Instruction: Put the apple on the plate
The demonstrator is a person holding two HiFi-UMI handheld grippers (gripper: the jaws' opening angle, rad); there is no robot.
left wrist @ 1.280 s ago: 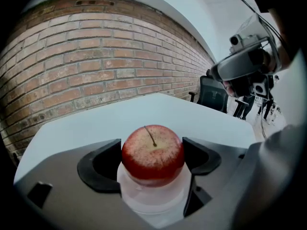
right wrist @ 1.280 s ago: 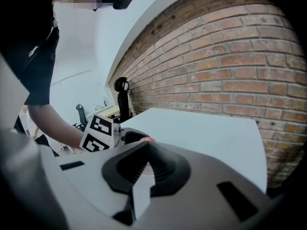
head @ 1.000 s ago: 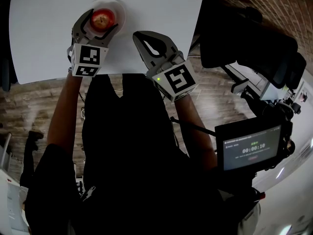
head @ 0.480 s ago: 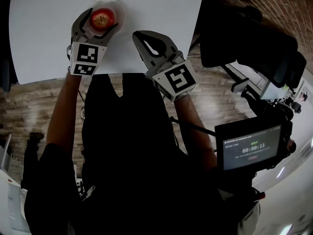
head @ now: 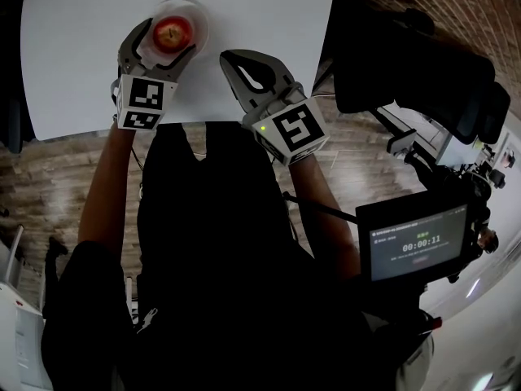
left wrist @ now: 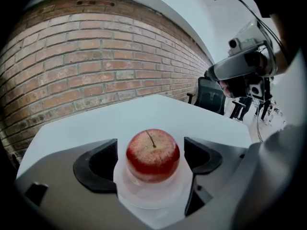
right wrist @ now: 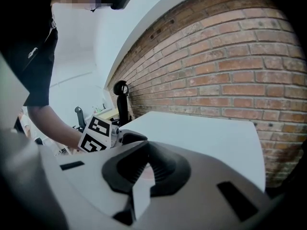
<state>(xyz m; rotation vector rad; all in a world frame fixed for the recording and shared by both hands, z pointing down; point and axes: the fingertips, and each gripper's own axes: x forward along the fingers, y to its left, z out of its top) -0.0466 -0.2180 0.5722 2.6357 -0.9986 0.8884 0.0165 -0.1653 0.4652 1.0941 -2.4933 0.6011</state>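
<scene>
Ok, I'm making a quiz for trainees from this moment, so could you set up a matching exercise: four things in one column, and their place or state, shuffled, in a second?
Column A
1. apple
2. plate
3. left gripper
4. right gripper

Column B
a. jaws shut, nothing between them
b. white, on the table, bearing the fruit
c. red, stem up, resting on the plate
d. jaws apart, one on each side of the apple

Pairs: 1-c, 2-b, 3-d, 4-a
</scene>
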